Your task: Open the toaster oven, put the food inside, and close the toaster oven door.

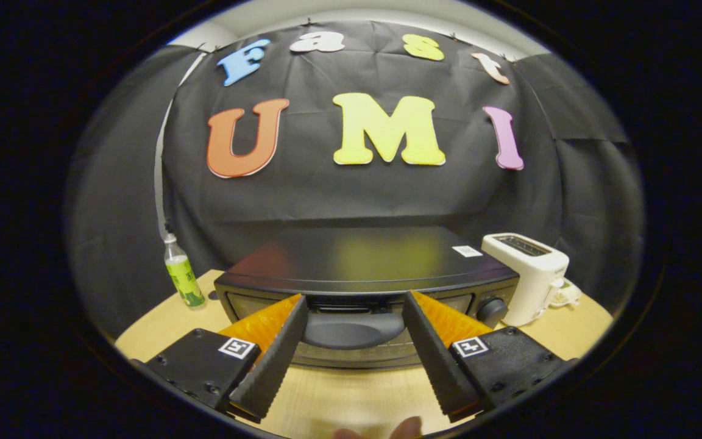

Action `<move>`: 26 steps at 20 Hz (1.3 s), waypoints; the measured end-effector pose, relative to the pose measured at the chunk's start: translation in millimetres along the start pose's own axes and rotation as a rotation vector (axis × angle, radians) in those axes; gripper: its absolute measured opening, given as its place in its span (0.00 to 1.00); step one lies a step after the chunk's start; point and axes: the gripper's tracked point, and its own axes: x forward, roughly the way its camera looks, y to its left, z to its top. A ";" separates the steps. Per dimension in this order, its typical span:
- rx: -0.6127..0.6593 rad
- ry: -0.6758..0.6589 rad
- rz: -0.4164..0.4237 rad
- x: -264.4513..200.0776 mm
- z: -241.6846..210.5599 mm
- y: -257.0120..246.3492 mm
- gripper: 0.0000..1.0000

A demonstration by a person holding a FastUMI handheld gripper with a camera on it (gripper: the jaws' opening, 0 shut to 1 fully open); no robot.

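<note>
Tool (354, 305) spread at oven handle (353, 329), toaster (531, 274) beside

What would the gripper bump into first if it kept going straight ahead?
Probably the toaster oven, at its door handle, which sits between the open gripper jaws; depth is hard to judge.

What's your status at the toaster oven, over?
Gripper open, fingers either side of door handle, not gripping. Toaster oven door shut. White toaster right, bottle left, both clear.
</note>
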 end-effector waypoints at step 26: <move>0.091 0.361 0.004 -95.8 -121.0 0.9 1.00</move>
